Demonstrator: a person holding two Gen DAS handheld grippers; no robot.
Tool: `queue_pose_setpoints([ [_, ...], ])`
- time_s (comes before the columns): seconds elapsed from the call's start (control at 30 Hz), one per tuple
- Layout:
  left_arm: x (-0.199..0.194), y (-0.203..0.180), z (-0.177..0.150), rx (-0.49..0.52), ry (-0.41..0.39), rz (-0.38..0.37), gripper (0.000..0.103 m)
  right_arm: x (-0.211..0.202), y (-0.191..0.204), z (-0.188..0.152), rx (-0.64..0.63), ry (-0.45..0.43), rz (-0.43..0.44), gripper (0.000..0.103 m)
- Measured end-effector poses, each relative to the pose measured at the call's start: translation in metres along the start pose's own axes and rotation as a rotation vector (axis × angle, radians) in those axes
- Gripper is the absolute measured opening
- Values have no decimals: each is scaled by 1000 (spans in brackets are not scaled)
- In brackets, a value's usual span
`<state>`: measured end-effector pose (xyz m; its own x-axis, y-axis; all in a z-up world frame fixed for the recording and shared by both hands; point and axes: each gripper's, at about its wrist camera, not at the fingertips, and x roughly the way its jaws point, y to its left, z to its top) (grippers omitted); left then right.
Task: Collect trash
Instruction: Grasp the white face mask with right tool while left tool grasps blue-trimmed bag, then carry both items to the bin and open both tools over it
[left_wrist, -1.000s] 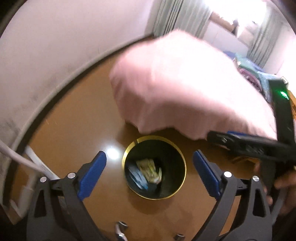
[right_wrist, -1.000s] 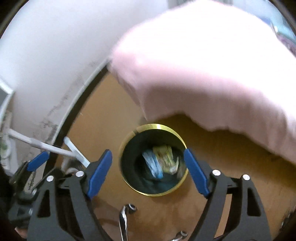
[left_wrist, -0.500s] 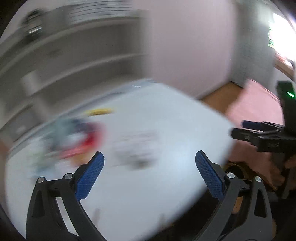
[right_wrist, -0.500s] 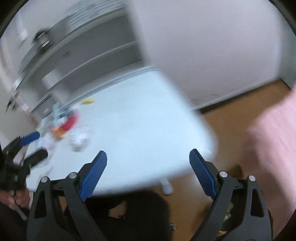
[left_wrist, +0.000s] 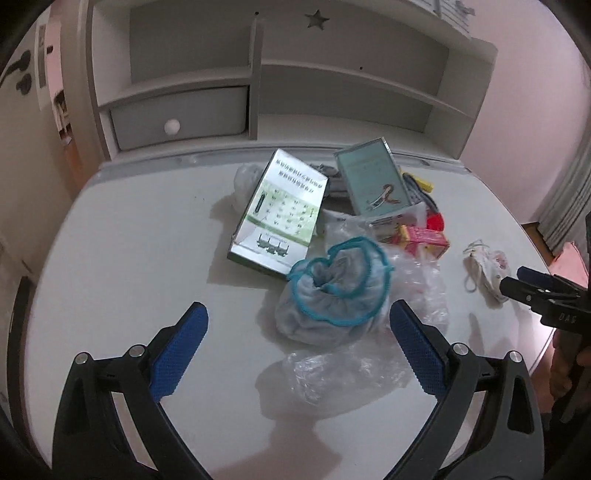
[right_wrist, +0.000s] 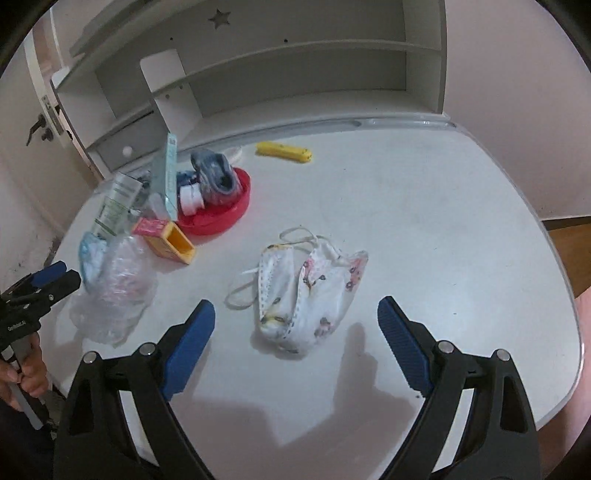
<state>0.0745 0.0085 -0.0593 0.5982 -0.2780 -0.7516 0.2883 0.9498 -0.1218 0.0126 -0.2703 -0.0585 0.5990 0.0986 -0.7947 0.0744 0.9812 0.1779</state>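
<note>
White desk (left_wrist: 122, 236) with trash has replaced the bin; both tongs (left_wrist: 297, 343) (right_wrist: 295, 332) gape empty.

The surface (right_wrist: 424, 206) looks smooth and matt white, like painted board. The face mask (right_wrist: 306, 295) is soft printed cloth with thin cord loops. The clear bag (left_wrist: 369, 354) is thin, crinkled, glossy plastic film. The blue-edged cover (left_wrist: 332, 299) looks like limp grey fabric. The green box (left_wrist: 280, 214) is shiny coated card. The red lid (right_wrist: 225, 210) is glossy plastic. Both grippers' pads (right_wrist: 402, 343) are blue, textured rubber on matt black plastic frames with bright metal rivets.
</note>
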Motion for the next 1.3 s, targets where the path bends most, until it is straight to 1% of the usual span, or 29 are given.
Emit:
queue_pose_setpoints([
  [0.07, 4, 1, -1, 0, 9, -6, 96, 10, 1, 0, 2, 20, -7, 81],
  [0.1, 6, 0, 0, 2, 14, 4, 96, 15, 1, 0, 2, 32, -18, 78],
  [0.17, 11, 1, -1, 15, 12, 16, 96, 17, 5, -2, -25, 17, -44, 58],
  [0.2, 13, -2, 0, 27, 11, 22, 95, 16, 7, -3, -45, 8, -62, 31],
  [0.23, 15, -3, 1, 34, 9, 25, 89, 15, 8, -4, -45, 8, -57, 31],
  [0.27, 15, -4, 2, 37, 2, 34, 66, 11, 4, -6, -33, -1, -36, 29],
  [0.3, 14, -5, 3, 38, -1, 40, 55, 8, 4, -8, -34, -7, -35, 29],
  [0.37, 16, -7, 6, 47, 8, 21, 19, 2, 2, -12, -49, -29, -47, 29],
  [0.4, 15, -7, 7, 46, 5, 33, 18, -2, 0, -12, -47, -38, -47, 29],
  [0.43, 12, -8, 7, 46, -8, 41, 14, -4, -2, -13, -46, -47, -44, 29],
  [0.47, 10, -8, 7, 52, -15, 45, 13, -8, -4, -14, -49, -53, -40, 29],
  [0.6, -8, -9, 11, 53, -59, 65, 12, -20, -12, -17, -47, -85, -27, 29],
  [0.77, -36, -18, 27, 41, -137, 72, 12, -40, -29, -15, -19, -115, -6, 29],
  [0.83, -50, -21, 38, 49, -182, 96, 12, -51, -41, -16, -6, -137, -17, 29],
  [0.9, -62, -29, 47, 45, -212, 85, 12, -62, -55, -20, 14, -154, -34, 29],
  [0.97, -66, -48, 52, 63, -216, 32, 12, -75, -79, -28, 58, -170, -65, 29],
  [1.0, -65, -72, 54, 101, -211, -19, 12, -80, -89, -32, 77, -175, -81, 29],
  [1.07, -61, -109, 54, 156, -203, -91, 12, -93, -118, -44, 132, -185, -121, 29],
  [1.13, -50, -166, 51, 231, -179, -203, 12, -106, -146, -58, 190, -187, -160, 29],
  [1.17, -44, -203, 45, 276, -156, -275, 12, -113, -163, -68, 227, -188, -190, 29],
  [1.2, -40, -227, 39, 306, -142, -323, 12, -120, -181, -78, 265, -190, -219, 29],
  [1.3, -25, -320, 10, 414, -74, -499, 12, -142, -229, -118, 384, -188, -296, 29],
])
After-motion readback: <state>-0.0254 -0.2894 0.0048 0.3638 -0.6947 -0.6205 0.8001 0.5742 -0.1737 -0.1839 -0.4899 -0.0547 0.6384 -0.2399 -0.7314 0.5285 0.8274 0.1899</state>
